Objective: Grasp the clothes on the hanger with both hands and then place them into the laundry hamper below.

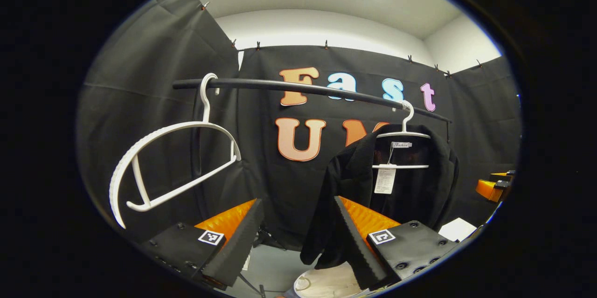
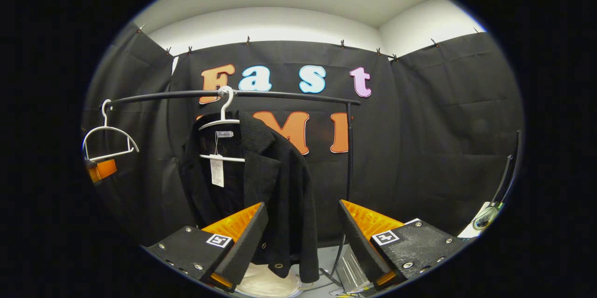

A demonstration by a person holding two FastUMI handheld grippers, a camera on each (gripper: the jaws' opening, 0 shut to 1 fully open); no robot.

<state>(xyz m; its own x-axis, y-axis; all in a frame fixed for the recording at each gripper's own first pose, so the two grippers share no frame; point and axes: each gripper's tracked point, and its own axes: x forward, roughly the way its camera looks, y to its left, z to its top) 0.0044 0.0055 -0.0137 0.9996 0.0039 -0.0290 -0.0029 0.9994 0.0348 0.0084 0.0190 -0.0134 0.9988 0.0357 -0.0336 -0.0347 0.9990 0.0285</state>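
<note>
In the left gripper view, the left gripper (image 1: 298, 237) is seen at the bottom of the frame with its jaws spread wide and nothing held between them. Just past them, at the bottom centre, part of a pale round hamper rim (image 1: 326, 284) is glimpsed on the floor. Beyond the right-hand finger, a black jacket (image 1: 396, 186) is hung on a white hanger (image 1: 405, 137) in the right half of the frame; its ribbed collar is turned out, one sleeve is draped down toward the hamper, and a white paper tag (image 1: 385, 180) is dangled from the neck. An empty white hanger (image 1: 172, 167) is suspended at the left, tilted, from the same black rail (image 1: 308, 88), which is run across the upper middle of the frame. At the far right edge, part of the other gripper (image 1: 494, 188) is caught.

In the right gripper view, the right gripper (image 2: 301, 237) is likewise held low with its jaws parted and empty, pointed level at the rail. The jacket (image 2: 261, 186) is placed left of centre, behind the left-hand finger, its hem hung just above the pale hamper (image 2: 270, 284). The empty hanger (image 2: 109, 142) is seen at the far left, with part of the other gripper (image 2: 102, 169) below it.
</note>
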